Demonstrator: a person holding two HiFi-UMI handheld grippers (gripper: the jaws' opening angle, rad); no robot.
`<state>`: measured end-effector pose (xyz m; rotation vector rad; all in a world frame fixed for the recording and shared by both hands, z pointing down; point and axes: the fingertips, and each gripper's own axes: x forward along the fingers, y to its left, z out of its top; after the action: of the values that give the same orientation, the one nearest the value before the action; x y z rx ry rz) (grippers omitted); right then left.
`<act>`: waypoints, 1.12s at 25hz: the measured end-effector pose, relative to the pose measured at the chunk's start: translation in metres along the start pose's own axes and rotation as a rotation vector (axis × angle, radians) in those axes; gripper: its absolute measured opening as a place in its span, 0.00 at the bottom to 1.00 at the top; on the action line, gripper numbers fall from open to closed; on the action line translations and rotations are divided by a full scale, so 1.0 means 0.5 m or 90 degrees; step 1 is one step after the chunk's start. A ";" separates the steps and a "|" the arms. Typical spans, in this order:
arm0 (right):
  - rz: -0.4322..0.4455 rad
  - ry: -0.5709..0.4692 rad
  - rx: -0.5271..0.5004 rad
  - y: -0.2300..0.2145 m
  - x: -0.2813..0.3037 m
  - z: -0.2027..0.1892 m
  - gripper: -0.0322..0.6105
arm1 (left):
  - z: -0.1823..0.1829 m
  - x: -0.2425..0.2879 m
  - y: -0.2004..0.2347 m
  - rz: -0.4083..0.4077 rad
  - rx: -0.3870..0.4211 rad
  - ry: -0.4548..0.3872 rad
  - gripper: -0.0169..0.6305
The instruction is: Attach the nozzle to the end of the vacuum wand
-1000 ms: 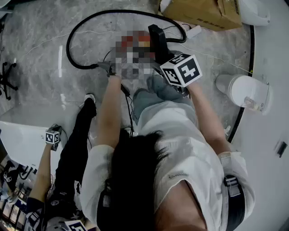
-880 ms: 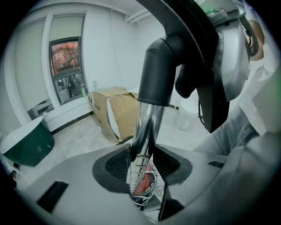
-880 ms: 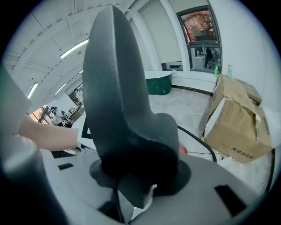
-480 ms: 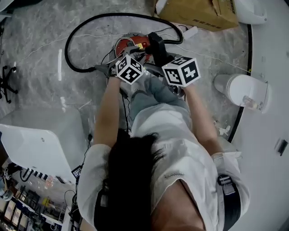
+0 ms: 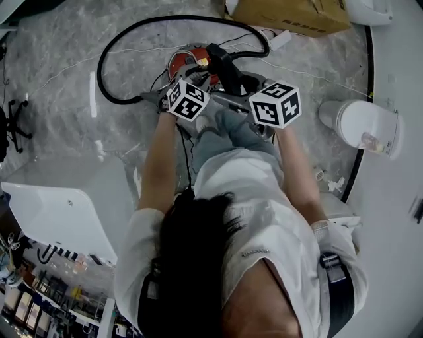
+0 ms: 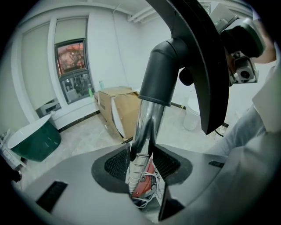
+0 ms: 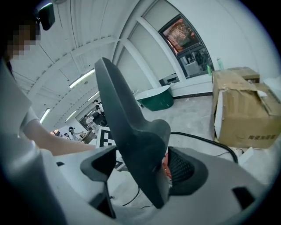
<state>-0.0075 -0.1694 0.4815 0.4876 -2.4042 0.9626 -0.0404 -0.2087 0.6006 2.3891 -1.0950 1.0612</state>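
A chrome vacuum wand (image 6: 147, 123) runs up between the jaws of my left gripper (image 6: 142, 162), whose pads press on it. A black collar (image 6: 164, 74) sits over the wand's upper end and carries the curved black nozzle (image 6: 204, 66). In the right gripper view the same nozzle (image 7: 131, 132) stands between the jaws of my right gripper (image 7: 145, 169). Those jaws have just been opening, and a gap shows beside the left pad. In the head view both marker cubes hover over the red vacuum body (image 5: 187, 63).
The black hose (image 5: 106, 59) loops across the marble floor at the left. A cardboard box (image 5: 291, 14) stands behind the vacuum, and a white bin (image 5: 360, 125) to the right. A green tub (image 6: 35, 138) sits by the window wall. A white panel (image 5: 59, 211) is at lower left.
My right gripper's cube has shifted slightly to the right and turned. The left cube stays by the wand. The second person at lower left a second ago is out of view.
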 end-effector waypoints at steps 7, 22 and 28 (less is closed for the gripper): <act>-0.018 -0.042 -0.025 -0.001 -0.020 0.018 0.64 | -0.005 -0.008 -0.002 0.022 -0.015 -0.012 0.27; -0.004 -0.107 -0.045 0.032 -0.071 0.028 0.68 | -0.010 -0.078 -0.004 0.047 -0.086 -0.058 0.37; -0.063 -0.163 -0.043 0.021 -0.112 0.036 0.68 | -0.014 -0.160 -0.003 0.078 -0.193 -0.123 0.37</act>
<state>0.0270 -0.1672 0.4326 0.7359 -2.5998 0.8163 -0.0775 -0.1625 0.5468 2.2362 -1.3748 0.6510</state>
